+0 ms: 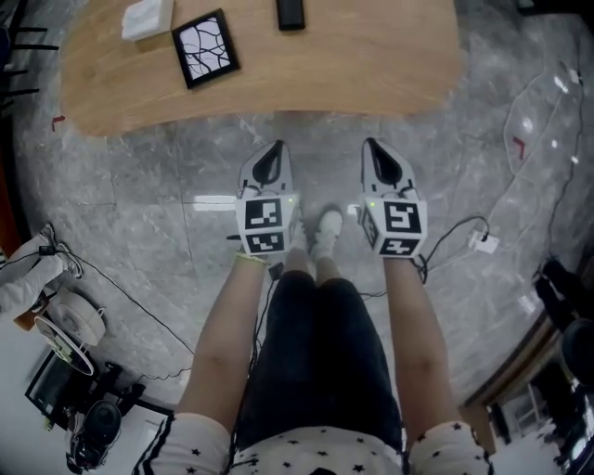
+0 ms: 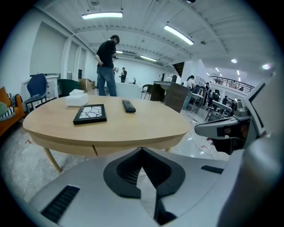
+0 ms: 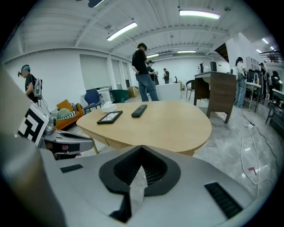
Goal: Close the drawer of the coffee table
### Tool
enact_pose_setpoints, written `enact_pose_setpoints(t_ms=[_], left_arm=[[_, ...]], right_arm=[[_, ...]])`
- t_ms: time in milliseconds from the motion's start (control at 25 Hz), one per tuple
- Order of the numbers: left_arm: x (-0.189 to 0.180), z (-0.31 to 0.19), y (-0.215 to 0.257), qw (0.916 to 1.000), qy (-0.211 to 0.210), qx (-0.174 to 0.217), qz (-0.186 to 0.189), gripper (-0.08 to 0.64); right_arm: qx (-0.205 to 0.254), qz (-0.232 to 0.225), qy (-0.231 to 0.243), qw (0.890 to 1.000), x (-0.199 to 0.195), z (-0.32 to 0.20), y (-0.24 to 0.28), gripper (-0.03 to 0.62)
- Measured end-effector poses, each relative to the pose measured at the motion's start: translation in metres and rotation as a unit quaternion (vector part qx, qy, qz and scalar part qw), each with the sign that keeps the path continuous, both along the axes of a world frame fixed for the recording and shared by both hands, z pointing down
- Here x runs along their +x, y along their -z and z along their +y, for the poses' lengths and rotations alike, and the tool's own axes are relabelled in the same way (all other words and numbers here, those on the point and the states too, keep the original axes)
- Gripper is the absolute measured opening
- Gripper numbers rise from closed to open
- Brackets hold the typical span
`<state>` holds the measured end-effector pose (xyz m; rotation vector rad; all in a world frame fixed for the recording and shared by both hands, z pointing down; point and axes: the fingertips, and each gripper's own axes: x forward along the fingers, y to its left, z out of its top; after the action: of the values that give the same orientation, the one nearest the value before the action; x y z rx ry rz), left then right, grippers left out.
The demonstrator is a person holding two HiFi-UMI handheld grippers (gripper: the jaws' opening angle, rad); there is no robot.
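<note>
Okay, both of my tools are squeezed right down with nothing between the jaws. The left tool [image 1: 272,153] and the right tool [image 1: 379,153] hang side by side over the floor, short of the counter [image 1: 353,65].

First thing that could go wrong, as I judge it: shut tips make a narrow pushing point. If I meet the drawer [image 2: 111,148] with one tip, off to one side, it may skid along the wood or cock the drawer in its runners. Two tips spread across the front look safer.

Second: too hard a shove and the whole counter may slide, and the picture frame [image 1: 204,48] and the remote [image 1: 290,13] sit loose on top. Third: there is a cable [image 1: 455,227] on the floor by my right side, which could snag a foot if I step in.

One doubt too: I only see a thin seam [image 2: 94,150] in the apron, and I cannot tell that the front stands out at all.

Now the layout. The drawer front sits in the apron just under the top, below the frame. It lies ahead of both tips, apart from them, nearer the left tool than the right. From above, the overhang hides it completely.
</note>
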<state>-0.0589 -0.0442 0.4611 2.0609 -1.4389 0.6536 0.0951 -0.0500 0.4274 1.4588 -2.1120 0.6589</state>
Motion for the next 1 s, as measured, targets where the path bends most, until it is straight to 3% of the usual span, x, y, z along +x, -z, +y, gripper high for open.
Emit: enact_pose_setpoints(t_ms=[600, 1000], left_arm=[[0.0, 0.043, 0.142, 0.9995, 0.016, 0.011, 0.027, 0.006], [0.0, 0.07, 0.209, 0.9992, -0.012, 0.022, 0.031, 0.006]], right_arm=[[0.016, -0.037, 0.005, 0.999, -0.028, 0.049, 0.137, 0.006], [0.025, -0.025, 0.019, 0.999, -0.033, 0.067, 0.204, 0.006]])
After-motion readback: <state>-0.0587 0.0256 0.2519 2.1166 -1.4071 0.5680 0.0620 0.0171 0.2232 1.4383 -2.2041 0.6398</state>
